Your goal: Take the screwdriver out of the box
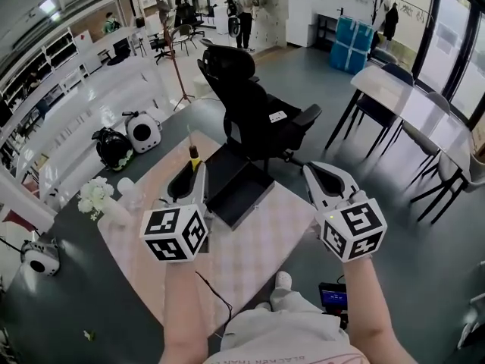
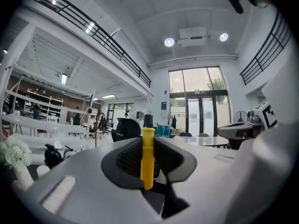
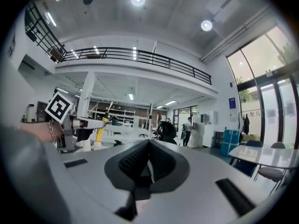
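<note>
Screwdriver (image 2: 147,157) — yellow handle, dark tip; stiff, light, smooth plastic, prob. slippery. Pinched upright at handle by left gripper (image 1: 191,182), held clear of black box (image 1: 244,194). Best hold: mid-handle. Right gripper (image 3: 148,158) — jaws pressed together, empty.

Tall, bright open-plan hall with a mezzanine.
A smooth grey floor (image 1: 303,74) runs past a black office chair (image 1: 254,112), a long white table (image 1: 413,101) with dark chairs (image 1: 379,111) at the right and blue bins (image 1: 351,45) beyond. Full-height glass doors (image 2: 196,104) let in daylight, a black-railed gallery (image 3: 135,55) rings the white walls (image 2: 159,85), and round ceiling lights (image 3: 138,0) glow overhead.
</note>
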